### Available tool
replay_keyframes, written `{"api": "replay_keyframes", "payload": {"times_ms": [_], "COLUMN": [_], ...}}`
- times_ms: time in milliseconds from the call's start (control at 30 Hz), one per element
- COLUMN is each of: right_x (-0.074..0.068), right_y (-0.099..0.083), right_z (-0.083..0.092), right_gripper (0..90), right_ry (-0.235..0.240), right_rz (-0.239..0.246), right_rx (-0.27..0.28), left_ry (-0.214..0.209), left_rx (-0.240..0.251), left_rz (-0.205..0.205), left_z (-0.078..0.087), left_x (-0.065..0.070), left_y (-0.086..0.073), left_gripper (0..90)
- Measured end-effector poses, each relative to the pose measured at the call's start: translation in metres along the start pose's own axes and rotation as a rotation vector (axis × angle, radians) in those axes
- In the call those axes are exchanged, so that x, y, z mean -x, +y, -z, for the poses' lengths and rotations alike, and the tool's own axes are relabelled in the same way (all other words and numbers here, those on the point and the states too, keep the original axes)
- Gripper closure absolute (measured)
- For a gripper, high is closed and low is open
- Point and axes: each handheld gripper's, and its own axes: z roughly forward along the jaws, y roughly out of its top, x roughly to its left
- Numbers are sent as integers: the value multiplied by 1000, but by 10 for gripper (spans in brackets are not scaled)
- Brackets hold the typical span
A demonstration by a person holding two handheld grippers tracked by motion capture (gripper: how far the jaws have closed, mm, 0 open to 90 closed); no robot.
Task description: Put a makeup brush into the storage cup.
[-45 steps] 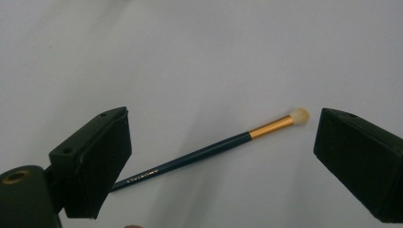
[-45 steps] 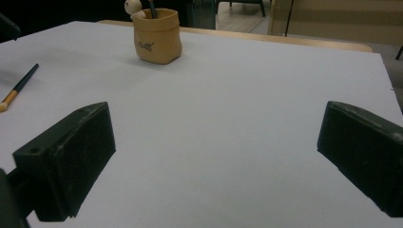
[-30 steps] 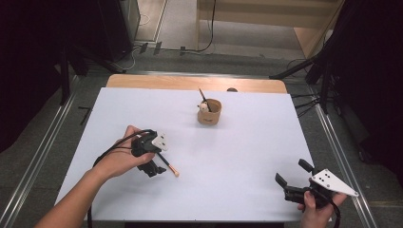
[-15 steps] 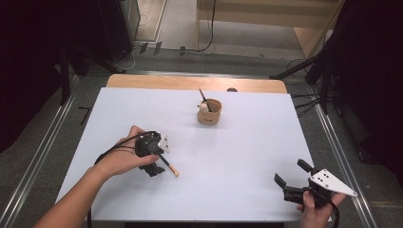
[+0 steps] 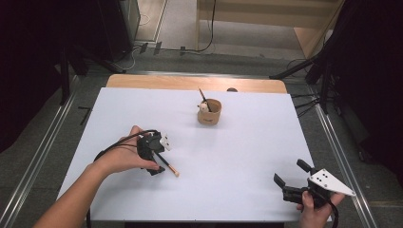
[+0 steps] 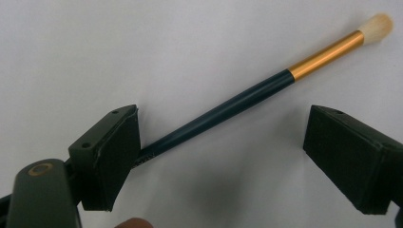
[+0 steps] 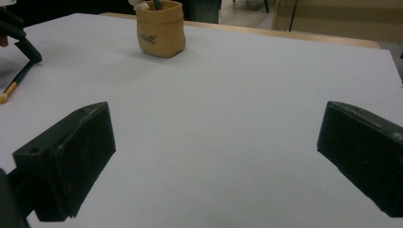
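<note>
1. A white table [image 5: 237, 190] stands in a dim room, with dark gear at both sides and cables on the floor beyond its far edge.
2. A small tan cup [image 5: 209, 112] sits far of centre, already holding a brush or two upright.
3. The brush [image 6: 247, 97] lies flat on the table at the near left, its dark handle running to a gold ferrule and pale bristles that point toward the near right.
4. The left gripper [image 6: 223, 156] is down over the handle end with its jaws spread wide. One jaw looks to touch the handle's tip, and the other stands well clear of it.
5. The right gripper [image 5: 292, 183] rests at the near right corner, jaws apart and holding nothing, well away from the brush and the cup.
6. The step in hand looks like closing on the brush so it can go into the cup.
7. The handle crosses the jaws at a slant, not square. Closing now could pinch only the tip, so the brush might swivel or squirt out sideways.
8. A grip that far back would leave the long bristle end hanging, and it could droop or swing on the lift.
9. The thin round handle lies flat on the table, so the jaws may ride over it and close on nothing.
10. At the cup, a tilted brush could knock the rim or the brushes inside and tip the light cup.
</note>
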Motion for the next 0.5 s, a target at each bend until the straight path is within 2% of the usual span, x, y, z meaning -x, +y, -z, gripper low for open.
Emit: {"api": "replay_keyframes", "payload": {"times_ms": [100,167,233,300,333,400,500], "right_x": [0,0,1,1,1,0,-1], "right_y": [0,0,-1,-1,-1,-1,-1], "right_z": [0,0,0,0,-1,-1,-1], "right_gripper": [0,0,0,0,0,0,0], "right_ry": [0,-2,-4,-4,-5,-3,0], "right_rz": [0,1,-2,-1,-1,-1,5], "right_rx": [0,0,-1,-2,-2,-3,-2], "left_ry": [-11,-10,-13,-20,-20,-27,-29], "left_rx": [6,9,16,9,9,14,13], "left_rz": [1,-3,-17,-39,-44,-41,-9], "left_z": [0,4,8,10,10,10,10], "left_x": [-2,-1,-1,-2,-2,-2,-3], "left_y": [0,0,0,-1,-1,-2,-2], "left_gripper": [139,217,423,735,827,849,851]}}
